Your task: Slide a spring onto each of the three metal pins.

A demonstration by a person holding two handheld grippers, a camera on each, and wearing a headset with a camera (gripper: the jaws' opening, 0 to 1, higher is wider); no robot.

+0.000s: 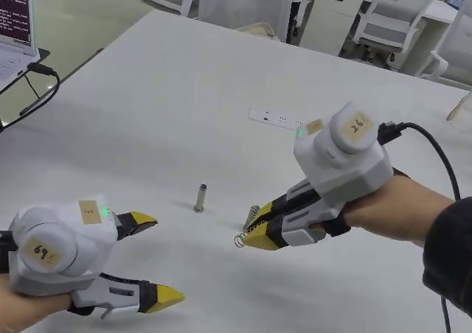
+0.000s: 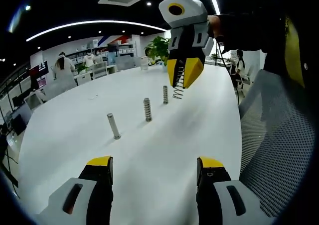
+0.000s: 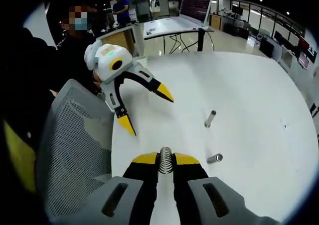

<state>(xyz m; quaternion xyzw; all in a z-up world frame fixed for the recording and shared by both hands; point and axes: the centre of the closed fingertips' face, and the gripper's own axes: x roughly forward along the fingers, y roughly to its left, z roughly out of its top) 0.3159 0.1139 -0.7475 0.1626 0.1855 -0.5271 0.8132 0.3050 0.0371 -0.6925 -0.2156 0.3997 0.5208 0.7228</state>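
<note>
Tabletop (image 1: 184, 90): spring (image 3: 165, 166) in right claw (image 3: 166, 159) (tight)

A laptop (image 1: 13, 23) with a black cable (image 1: 40, 82) stands left of the white tabletop (image 1: 169, 75). A flat white bar (image 1: 275, 118) lies on the tabletop. White office chairs (image 1: 391, 12) stand beyond its far edge.

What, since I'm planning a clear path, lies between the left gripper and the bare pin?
Nothing stands there: the left gripper view shows a bare stretch of white table between the left gripper and the bare pin.
</note>
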